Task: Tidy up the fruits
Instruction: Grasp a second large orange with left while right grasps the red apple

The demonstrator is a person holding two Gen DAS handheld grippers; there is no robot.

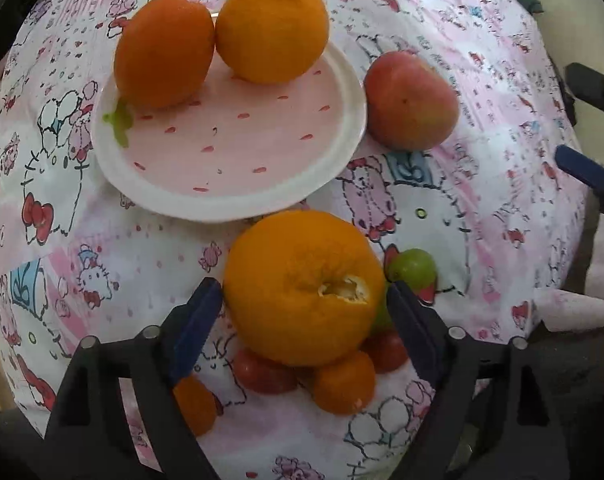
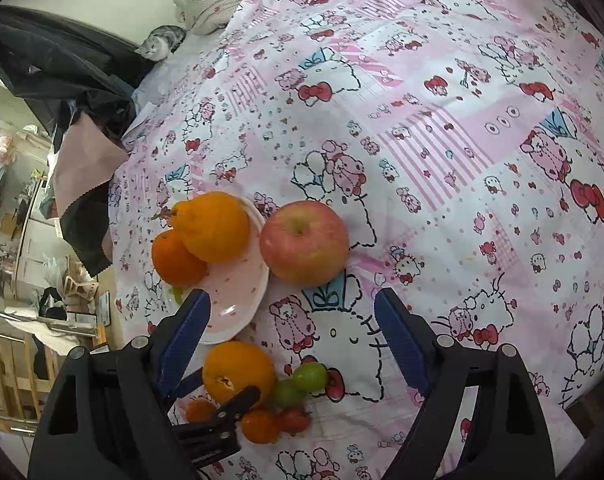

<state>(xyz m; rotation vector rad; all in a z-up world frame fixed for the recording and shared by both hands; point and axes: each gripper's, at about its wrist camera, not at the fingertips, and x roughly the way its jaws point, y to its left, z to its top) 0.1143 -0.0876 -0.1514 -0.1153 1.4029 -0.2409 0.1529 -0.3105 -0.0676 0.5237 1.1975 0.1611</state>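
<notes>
A pink-and-white plate (image 1: 230, 204) (image 2: 238, 296) holds a round orange (image 1: 164, 52) (image 2: 176, 258) and a knobbly tangerine (image 1: 272, 20) (image 2: 216, 226). A red apple (image 1: 411, 100) (image 2: 303, 242) lies on the cloth just right of it. A large orange (image 1: 302, 286) (image 2: 238, 372) rests between the pads of my left gripper (image 1: 303, 312), which is open with slim gaps on both sides. Small tomatoes (image 1: 262, 372), small tangerines (image 1: 343, 384) (image 2: 260, 424) and green fruits (image 1: 411, 266) (image 2: 309, 376) crowd around it. My right gripper (image 2: 292, 320) hangs open and empty just short of the apple.
Everything lies on a pink cartoon-print cloth (image 2: 441, 140) that stretches far and right. A cat (image 2: 162, 44) and a pillow (image 2: 206, 4) sit at the far edge. Dark clothing (image 2: 62, 68) hangs over the left edge, with room clutter beyond.
</notes>
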